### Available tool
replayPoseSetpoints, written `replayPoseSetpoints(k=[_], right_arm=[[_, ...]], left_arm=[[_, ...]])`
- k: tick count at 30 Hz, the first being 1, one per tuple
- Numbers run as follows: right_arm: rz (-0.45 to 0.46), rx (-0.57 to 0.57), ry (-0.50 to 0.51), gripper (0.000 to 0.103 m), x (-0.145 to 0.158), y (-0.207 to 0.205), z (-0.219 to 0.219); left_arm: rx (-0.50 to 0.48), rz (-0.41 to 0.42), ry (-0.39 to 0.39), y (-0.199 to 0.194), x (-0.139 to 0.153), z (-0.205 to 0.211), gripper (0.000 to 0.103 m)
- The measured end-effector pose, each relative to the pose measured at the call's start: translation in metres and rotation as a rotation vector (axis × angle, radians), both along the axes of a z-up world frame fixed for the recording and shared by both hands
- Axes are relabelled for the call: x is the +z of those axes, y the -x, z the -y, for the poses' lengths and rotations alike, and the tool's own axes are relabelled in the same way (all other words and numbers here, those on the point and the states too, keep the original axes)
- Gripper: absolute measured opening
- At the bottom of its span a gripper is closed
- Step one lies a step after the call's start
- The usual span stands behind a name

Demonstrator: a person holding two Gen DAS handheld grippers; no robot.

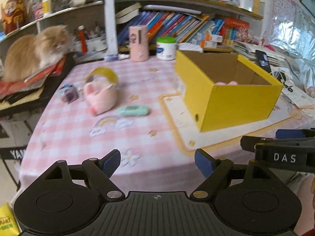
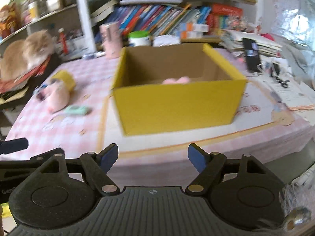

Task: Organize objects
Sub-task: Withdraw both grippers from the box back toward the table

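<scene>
While both tilt downward, each hand-held gripper, left (image 1: 157, 164) and right (image 2: 153, 158), gapes empty before the yellow box (image 2: 177, 106).

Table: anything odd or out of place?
A cat sits on a stack of books at the table's left edge, close to the loose toys. A pink plush lies tipped on the cloth; another pink item is already in the yellow box.

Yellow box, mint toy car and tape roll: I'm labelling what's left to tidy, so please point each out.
yellow box (image 2: 177, 106): right wrist view, front wall.
mint toy car (image 1: 133, 110): left wrist view, roof.
tape roll (image 1: 106, 72): left wrist view, top of its yellow band.
</scene>
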State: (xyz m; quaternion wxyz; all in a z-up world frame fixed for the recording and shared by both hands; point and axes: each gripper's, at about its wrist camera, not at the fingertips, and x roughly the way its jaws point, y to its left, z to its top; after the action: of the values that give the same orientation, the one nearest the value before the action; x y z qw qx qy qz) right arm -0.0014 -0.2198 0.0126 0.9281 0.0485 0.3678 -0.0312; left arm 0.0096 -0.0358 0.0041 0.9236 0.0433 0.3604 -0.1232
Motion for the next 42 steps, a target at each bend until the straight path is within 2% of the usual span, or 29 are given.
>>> replayPoseSetpoints(k=[17, 31, 42], right_arm=[[-0.021, 0.185, -0.009, 0.078, -0.007, 0.020, -0.103], [0.006, 0.193, 0.016, 0.078, 0.003, 0.018, -0.130], [-0.005, 0.188, 0.044, 0.079, 0.003, 0.008, -0.135]], left_arm=[[0.176, -0.016, -0.011, 0.036, -0.001, -0.092, 0.085], [0.165, 0.026, 0.015, 0.033, 0.006, -0.115, 0.085], [0.158, 0.007, 0.026, 0.016, 0.000, -0.114, 0.085]])
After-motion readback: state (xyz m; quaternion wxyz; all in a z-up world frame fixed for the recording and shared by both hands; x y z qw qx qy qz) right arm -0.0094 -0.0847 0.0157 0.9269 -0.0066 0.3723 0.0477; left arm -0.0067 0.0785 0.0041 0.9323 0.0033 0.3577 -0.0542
